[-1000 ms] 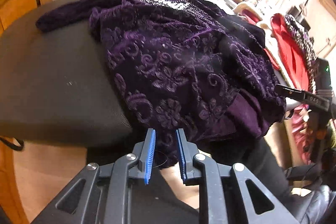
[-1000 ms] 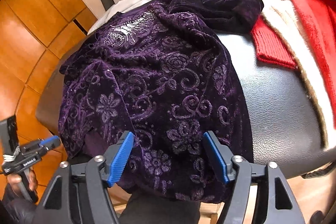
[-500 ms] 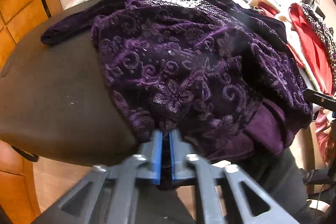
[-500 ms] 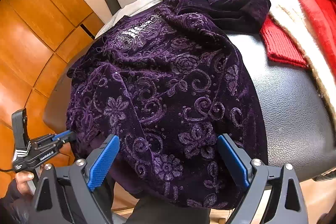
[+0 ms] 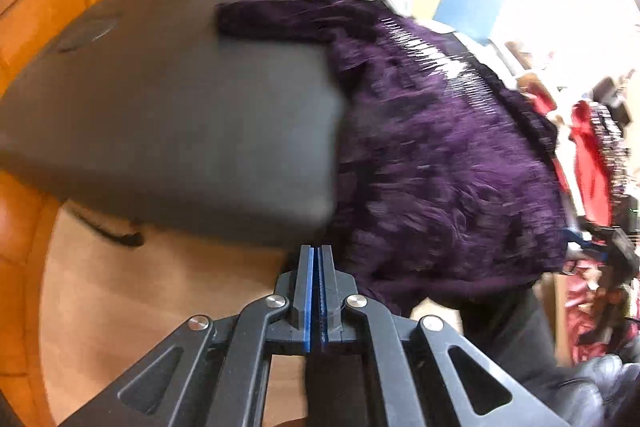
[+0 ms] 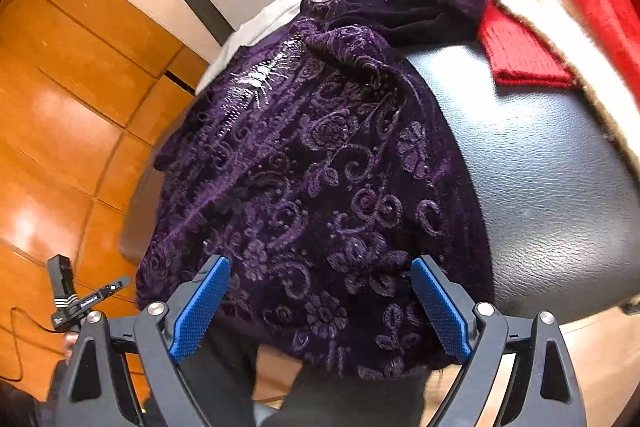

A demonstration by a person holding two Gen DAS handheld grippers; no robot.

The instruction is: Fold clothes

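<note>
My left gripper [image 5: 319,255] is now fully closed, its blue pads pressed flat together with no cloth between them, where a second ago they stood apart at the hem of the purple velvet top [image 6: 320,187]. Half a second ago those pads were nearly shut right at the garment's near edge; now my left hand has swung off to the left, so that in its view the bare black cushion [image 5: 180,115] fills the middle and the top sits to the right, blurred by the motion. My right gripper [image 6: 320,303] stands wide open, wider than a second ago, its blue pads [image 6: 200,311] on either side of the near hem without pressing it. The top lies spread over the cushion, near hem hanging over the edge, with a red knit [image 6: 520,55] at the far right.
</note>
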